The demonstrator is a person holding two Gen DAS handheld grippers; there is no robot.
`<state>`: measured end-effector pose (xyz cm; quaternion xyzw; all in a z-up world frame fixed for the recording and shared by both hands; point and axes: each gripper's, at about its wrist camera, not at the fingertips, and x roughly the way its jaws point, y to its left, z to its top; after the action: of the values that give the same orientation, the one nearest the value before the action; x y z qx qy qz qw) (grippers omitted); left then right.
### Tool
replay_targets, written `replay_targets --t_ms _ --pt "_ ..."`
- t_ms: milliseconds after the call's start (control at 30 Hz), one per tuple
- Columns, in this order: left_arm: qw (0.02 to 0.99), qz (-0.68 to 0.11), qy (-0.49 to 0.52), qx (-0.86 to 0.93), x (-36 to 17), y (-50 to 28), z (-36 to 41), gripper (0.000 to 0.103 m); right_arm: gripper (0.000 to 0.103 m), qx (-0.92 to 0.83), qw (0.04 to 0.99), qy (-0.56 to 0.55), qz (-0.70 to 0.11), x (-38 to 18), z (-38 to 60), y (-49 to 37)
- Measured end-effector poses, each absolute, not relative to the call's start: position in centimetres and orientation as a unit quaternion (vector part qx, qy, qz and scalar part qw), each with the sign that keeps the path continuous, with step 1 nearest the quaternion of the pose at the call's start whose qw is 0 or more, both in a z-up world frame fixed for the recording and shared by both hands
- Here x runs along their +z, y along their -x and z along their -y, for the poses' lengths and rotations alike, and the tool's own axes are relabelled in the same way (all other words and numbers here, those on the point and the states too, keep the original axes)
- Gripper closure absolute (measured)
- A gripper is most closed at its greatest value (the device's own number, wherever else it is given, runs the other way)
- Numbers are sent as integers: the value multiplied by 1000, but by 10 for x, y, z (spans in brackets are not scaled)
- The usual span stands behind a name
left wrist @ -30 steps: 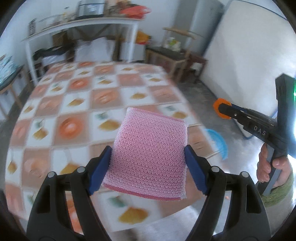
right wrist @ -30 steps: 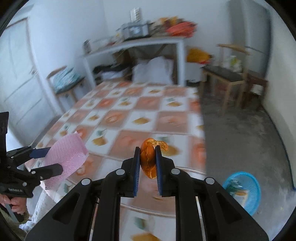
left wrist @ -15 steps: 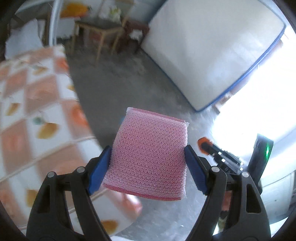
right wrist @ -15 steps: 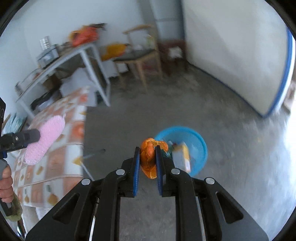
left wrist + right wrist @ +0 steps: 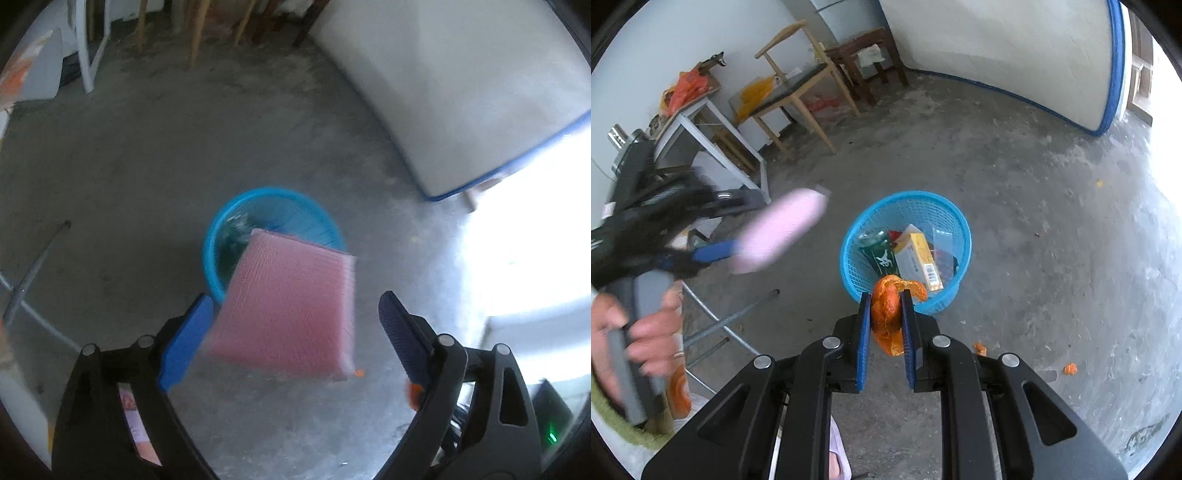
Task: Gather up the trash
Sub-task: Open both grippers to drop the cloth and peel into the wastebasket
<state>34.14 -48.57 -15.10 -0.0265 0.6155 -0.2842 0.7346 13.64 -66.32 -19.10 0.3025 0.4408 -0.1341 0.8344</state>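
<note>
The left gripper (image 5: 295,328) had its jaws spread wide; the pink sponge (image 5: 288,310) touched only the left blue finger (image 5: 186,343), with a clear gap to the right one, and looked blurred, tilted above the floor. Behind the sponge at twelve o'clock stood the blue basket (image 5: 221,236) on the concrete floor (image 5: 129,155).

The right gripper (image 5: 885,325) was pinching an orange peel (image 5: 886,314) between its blue pads, just at the near rim of the basket (image 5: 945,210). Inside the basket lay a green can (image 5: 879,254) and a yellow-and-white box (image 5: 919,258). At nine o'clock in the right wrist view, the person's left hand (image 5: 642,332) gripped the other tool's handle, the sponge (image 5: 779,229) at its tip.
</note>
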Motion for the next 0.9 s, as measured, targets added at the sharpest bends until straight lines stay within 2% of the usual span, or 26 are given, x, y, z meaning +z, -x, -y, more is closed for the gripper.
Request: replay_targets --t_ms 100,233,433,667,700,733,800,900 --pt "714 -643 73 -267 -167 -350 475 16 87 -134 830 -306 -446 -199 667 -141" --pt "722 -629 84 -276 -151 -348 449 16 87 -131 825 -305 -457 -210 670 -156" --pt "757 -567 72 -317 -85 -330 411 16 87 -116 823 -293 -472 -227 668 -204" --pt "794 -486 39 -363 -9 -274 337 16 84 -122 817 -272 -494 -248 674 -290" --pt "801 -472 26 -368 -3 -264 325 16 80 -129 814 -271 -498 -252 677 -303" --pt "806 -463 16 -368 0 -256 317 16 67 -136 812 -266 -501 -254 679 -311" --pt "821 -442 -8 -361 4 -236 291 16 47 -164 813 -255 -498 -257 684 -323" --pt "837 -428 -28 -338 -1 -212 255 15 47 -176 816 -265 -483 -252 687 -318"
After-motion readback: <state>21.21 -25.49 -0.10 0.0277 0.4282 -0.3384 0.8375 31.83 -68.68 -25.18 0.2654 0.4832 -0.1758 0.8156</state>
